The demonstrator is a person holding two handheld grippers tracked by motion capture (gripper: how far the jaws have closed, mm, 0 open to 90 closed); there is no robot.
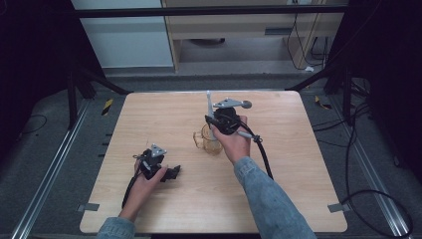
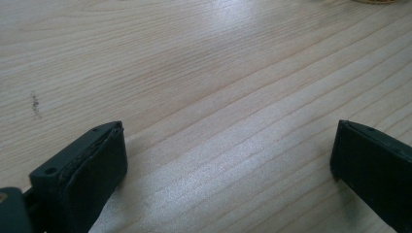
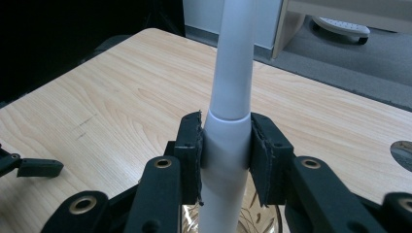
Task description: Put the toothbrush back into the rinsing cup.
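A white tapered handle [image 3: 232,73] stands upright in a clear glass mug [image 1: 205,140] near the middle of the wooden table [image 1: 278,199]. My right gripper [image 3: 226,133] is shut on the handle's thicker lower section, just above the mug's rim [image 3: 265,221]. From above, the right gripper [image 1: 214,124] sits over the mug with the handle [image 1: 208,102] rising past it. My left gripper [image 1: 170,173] lies low on the table at the front left, apart from the mug. Its jaws stand wide open over bare wood, left gripper [image 2: 228,160].
The table's left corner [image 3: 155,34] lies close behind the handle. Cables [image 1: 368,194] trail over the grey floor to the right, and dark frame struts [image 1: 99,79] flank the table. A small dark scuff [image 2: 35,104] marks the wood by the left gripper.
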